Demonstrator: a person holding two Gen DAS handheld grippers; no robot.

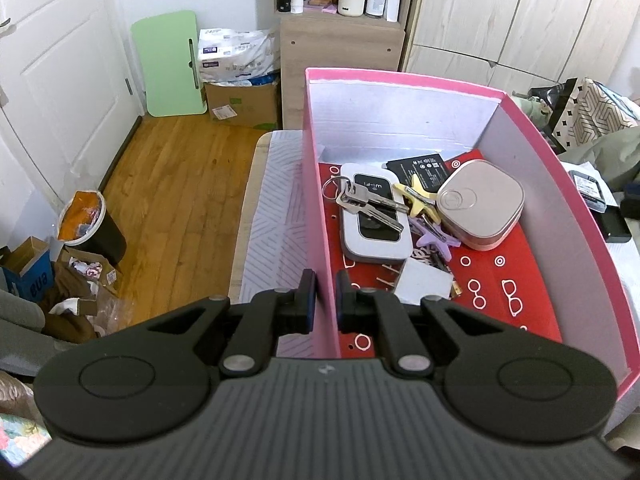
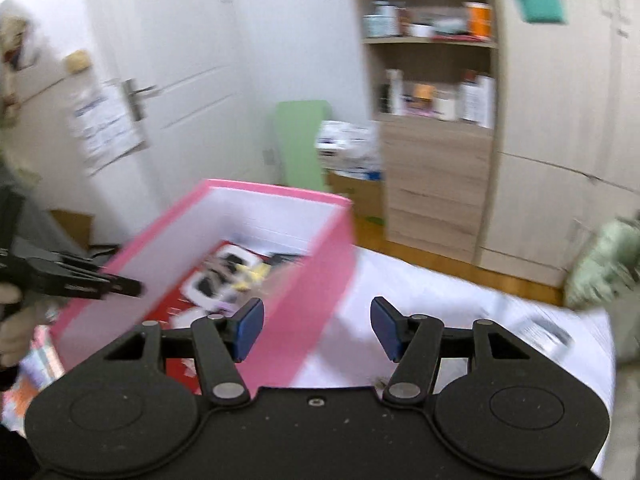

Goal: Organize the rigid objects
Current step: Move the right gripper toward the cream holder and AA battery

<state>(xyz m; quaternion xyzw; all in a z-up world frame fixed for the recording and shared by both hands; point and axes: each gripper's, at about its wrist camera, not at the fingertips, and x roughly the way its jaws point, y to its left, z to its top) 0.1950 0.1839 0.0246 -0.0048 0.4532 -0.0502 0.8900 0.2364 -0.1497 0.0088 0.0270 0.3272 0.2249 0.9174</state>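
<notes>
The pink box [image 1: 400, 80] sits on a pale bedcover [image 1: 276, 200] and already holds most of the haul: a white Wi-Fi router [image 1: 376, 220] with a bunch of keys [image 1: 360, 200] lying on it, a black battery [image 1: 424, 168] at its 1 o'clock, a rounded pinkish case [image 1: 480, 202] at its 3 o'clock, yellow [image 1: 416, 196] and purple star clips [image 1: 432, 236] between router and case, and a small white card [image 1: 426, 284] at 5 o'clock. So the job looks well advanced.

The left gripper [image 1: 326, 300] is pressed together on the box's left wall, one pad outside and one inside, steadying it.

The right gripper [image 2: 318, 326] is spread wide with nothing between its pads; it hovers over the near right wall of the box, the view smeared by motion.

What seems left lies outside the box: in the left wrist view a dark flat device [image 1: 590, 192] and a black block [image 1: 616, 226] rest on the bed at 3 o'clock of the box, and in the right wrist view a blurred flat item [image 2: 548, 334] lies at 3 o'clock of the open claw. I judge one of these is the next pick, though which cannot be told
</notes>
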